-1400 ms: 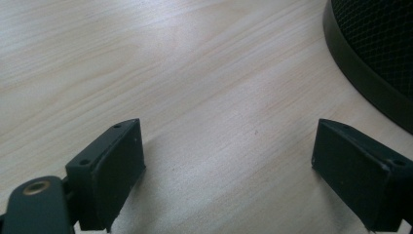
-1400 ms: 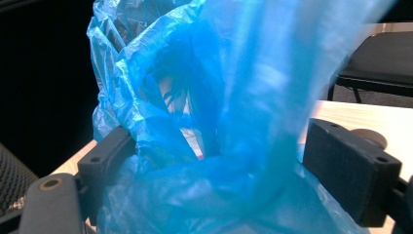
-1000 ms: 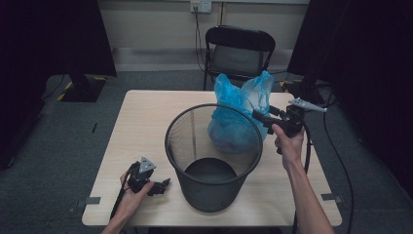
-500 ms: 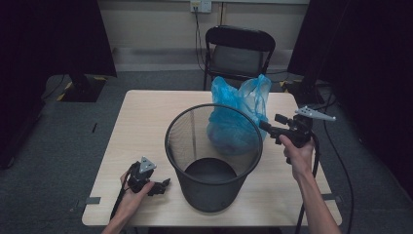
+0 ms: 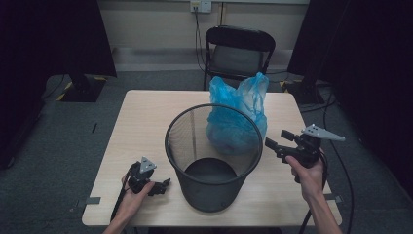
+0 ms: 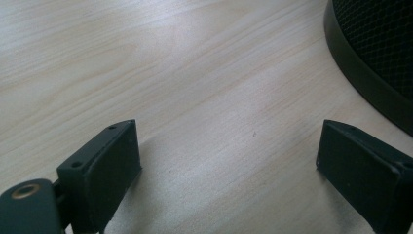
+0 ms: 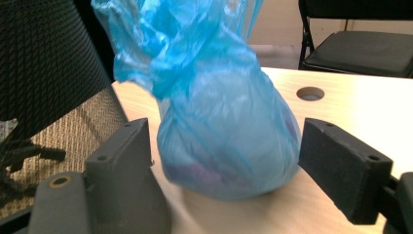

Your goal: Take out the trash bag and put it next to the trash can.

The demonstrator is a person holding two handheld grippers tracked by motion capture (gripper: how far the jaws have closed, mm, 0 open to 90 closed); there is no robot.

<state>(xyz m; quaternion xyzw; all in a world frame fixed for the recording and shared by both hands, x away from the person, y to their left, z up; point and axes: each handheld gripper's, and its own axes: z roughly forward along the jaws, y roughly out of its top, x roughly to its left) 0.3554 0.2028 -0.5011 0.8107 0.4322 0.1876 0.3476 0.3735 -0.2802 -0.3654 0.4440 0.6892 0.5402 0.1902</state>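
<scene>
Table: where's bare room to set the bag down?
The far-left table beyond the bin is bare, as is the near-right corner by the right tongs. It is crowded where the bag stands close behind the bin.

Black chair (image 5: 237, 51) behind wooden table (image 5: 146, 122); grey floor (image 5: 58, 131), dark curtains (image 5: 53, 34).

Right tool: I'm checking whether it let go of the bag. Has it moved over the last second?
Yes. The right tool has drawn back from the blue bag toward the table's right edge, jaws open.

Wooden table (image 5: 146, 122) bears mesh bin (image 5: 213, 161), blue bag (image 5: 238, 119).
</scene>
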